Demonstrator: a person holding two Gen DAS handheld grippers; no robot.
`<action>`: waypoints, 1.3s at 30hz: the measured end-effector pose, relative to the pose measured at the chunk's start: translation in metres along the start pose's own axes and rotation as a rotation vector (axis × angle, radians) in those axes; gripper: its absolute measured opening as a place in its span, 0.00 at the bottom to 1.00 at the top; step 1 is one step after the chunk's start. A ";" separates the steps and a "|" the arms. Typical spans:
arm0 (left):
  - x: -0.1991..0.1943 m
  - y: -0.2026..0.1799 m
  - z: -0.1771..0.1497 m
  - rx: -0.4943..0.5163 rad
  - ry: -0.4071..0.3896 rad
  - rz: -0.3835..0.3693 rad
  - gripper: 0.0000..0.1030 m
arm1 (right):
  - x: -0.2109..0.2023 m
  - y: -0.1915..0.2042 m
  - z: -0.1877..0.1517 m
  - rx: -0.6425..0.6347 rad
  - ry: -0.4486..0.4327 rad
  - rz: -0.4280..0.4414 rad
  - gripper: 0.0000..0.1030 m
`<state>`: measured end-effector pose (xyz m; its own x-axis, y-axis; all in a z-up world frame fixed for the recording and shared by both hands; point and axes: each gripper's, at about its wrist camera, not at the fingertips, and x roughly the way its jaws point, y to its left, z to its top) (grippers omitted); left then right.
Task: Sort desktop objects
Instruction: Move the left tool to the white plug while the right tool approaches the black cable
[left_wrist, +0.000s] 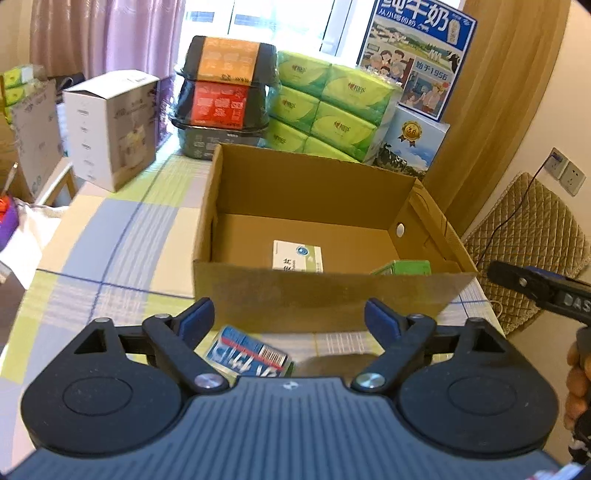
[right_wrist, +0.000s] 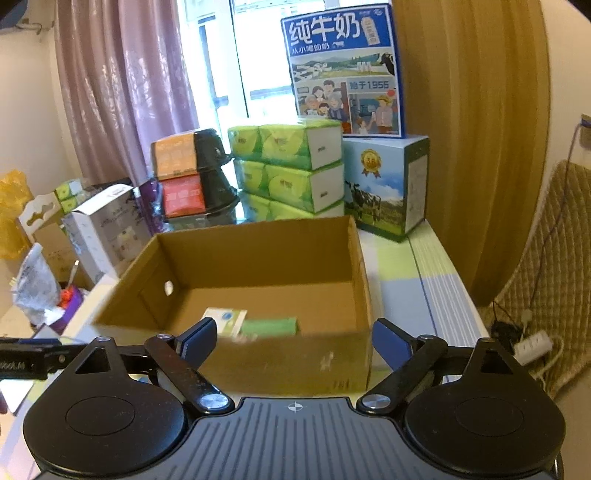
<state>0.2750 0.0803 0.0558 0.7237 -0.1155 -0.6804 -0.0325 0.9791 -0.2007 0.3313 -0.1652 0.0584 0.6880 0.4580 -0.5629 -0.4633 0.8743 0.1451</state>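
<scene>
Lying on the checked tablecloth (left_wrist: 122, 236) just before the cardboard box (left_wrist: 321, 295), the blue-and-red packet (left_wrist: 247, 354) looks light and crushable; best pinched across its short sides. Left gripper (left_wrist: 288, 321) and right gripper (right_wrist: 295, 339) both gape wide, empty.

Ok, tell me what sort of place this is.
Probably a room in a home: a curtained window, stacked tissue packs and milk cartons crowd a table with a checked cloth.
</scene>
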 end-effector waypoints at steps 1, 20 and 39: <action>-0.007 0.000 -0.003 0.004 -0.003 0.004 0.86 | -0.010 0.002 -0.005 0.006 -0.003 0.003 0.88; -0.072 0.020 -0.088 0.094 0.018 0.073 0.94 | -0.078 0.023 -0.122 0.022 0.095 0.029 0.88; -0.020 0.052 -0.135 0.136 0.062 0.065 0.95 | -0.027 0.013 -0.175 -0.153 0.111 -0.035 0.88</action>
<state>0.1662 0.1107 -0.0364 0.6791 -0.0570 -0.7319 0.0188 0.9980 -0.0602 0.2083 -0.1943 -0.0670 0.6429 0.3998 -0.6533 -0.5256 0.8507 0.0034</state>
